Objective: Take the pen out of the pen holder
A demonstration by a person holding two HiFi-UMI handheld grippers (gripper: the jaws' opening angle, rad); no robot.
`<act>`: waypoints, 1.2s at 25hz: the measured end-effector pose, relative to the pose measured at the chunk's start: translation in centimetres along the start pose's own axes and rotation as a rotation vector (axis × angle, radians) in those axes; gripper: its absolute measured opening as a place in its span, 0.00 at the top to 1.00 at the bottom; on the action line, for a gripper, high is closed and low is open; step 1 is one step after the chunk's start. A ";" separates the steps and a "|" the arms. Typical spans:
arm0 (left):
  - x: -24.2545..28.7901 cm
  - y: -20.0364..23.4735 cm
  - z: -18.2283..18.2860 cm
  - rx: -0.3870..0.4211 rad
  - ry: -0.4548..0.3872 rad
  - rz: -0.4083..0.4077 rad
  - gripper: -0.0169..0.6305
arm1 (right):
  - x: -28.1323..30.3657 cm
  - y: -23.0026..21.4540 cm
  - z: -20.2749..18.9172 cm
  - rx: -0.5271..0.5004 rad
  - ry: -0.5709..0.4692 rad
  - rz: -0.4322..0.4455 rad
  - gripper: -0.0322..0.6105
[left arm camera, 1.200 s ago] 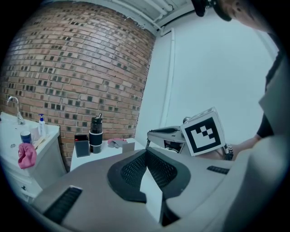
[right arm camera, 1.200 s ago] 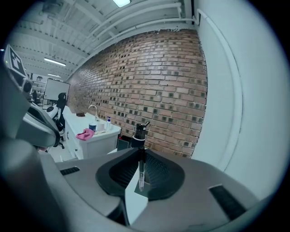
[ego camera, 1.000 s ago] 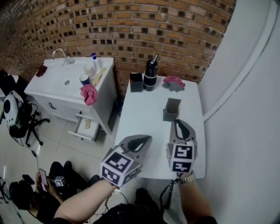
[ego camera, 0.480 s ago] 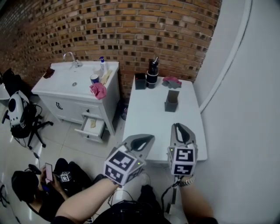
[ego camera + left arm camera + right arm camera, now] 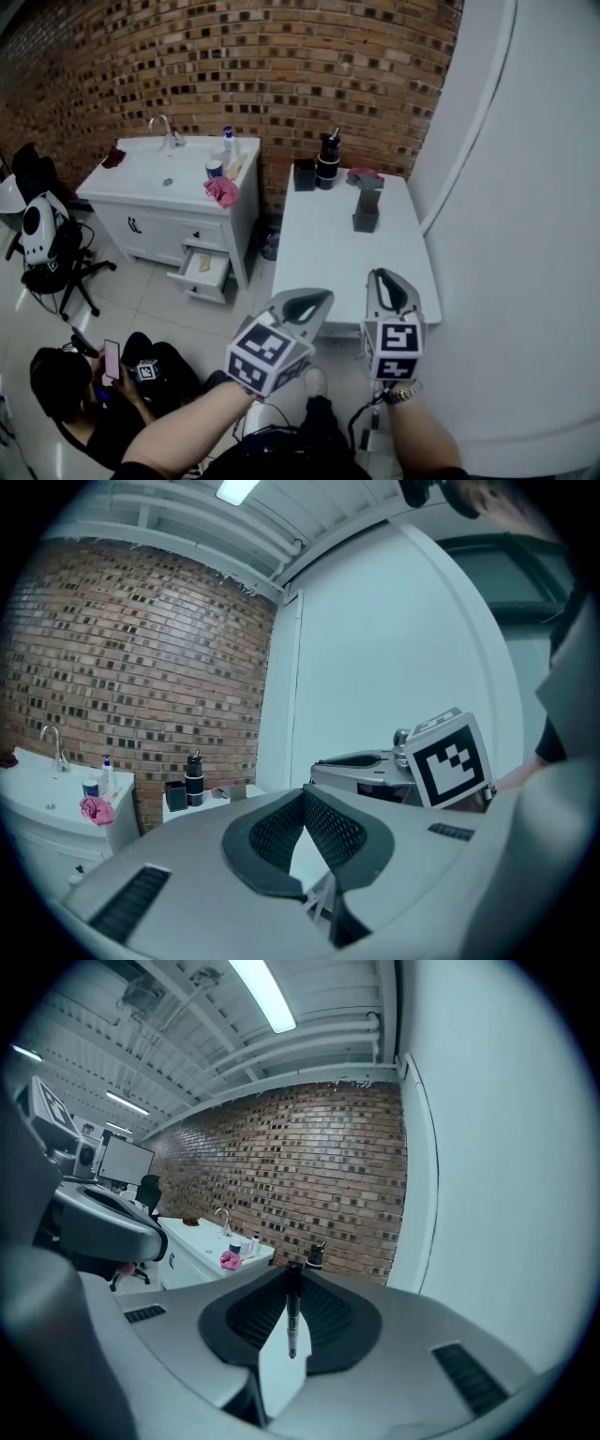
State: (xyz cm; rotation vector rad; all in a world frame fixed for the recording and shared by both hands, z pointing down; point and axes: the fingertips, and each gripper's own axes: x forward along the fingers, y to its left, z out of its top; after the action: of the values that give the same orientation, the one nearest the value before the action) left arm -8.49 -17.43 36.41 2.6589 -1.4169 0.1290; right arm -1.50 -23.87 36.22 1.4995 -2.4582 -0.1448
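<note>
You are backing away from the counter (image 5: 328, 253). A second ago its near edge was lying under your hands in the head view. Now it is sitting up toward 12 o'clock, and both grippers are hanging off the edge, over the floor.

The holder (image 5: 365, 219) is standing far back on the counter, at about 12 o'clock from the right gripper (image 5: 385, 279) and well apart from it.

The right jaws are clamping the pen (image 5: 292, 1316). In the right gripper view it is running as a thin dark stick along the seam between the pads, with one end poking just past the tips. The head view is too small to show it.

The left gripper (image 5: 314, 298) is riding beside the right one at its 9 o'clock. Its jaws are together at the tips, with nothing between them.

With the pen leaving alongside you and the holder staying behind, the removal itself is looking finished. What you are still doing is carrying, so the thin pen slipping from the pads is the risk worth watching.
</note>
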 end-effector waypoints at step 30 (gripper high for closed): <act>-4.9 -11.7 0.8 -0.015 -0.034 -0.069 0.97 | -16.3 -1.4 1.5 0.040 -0.036 0.006 0.86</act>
State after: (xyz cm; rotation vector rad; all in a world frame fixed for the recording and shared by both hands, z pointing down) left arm -1.51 -7.05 34.12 2.7066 -1.3281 0.0664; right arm 6.41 -10.14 31.71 1.5190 -2.5081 -0.1233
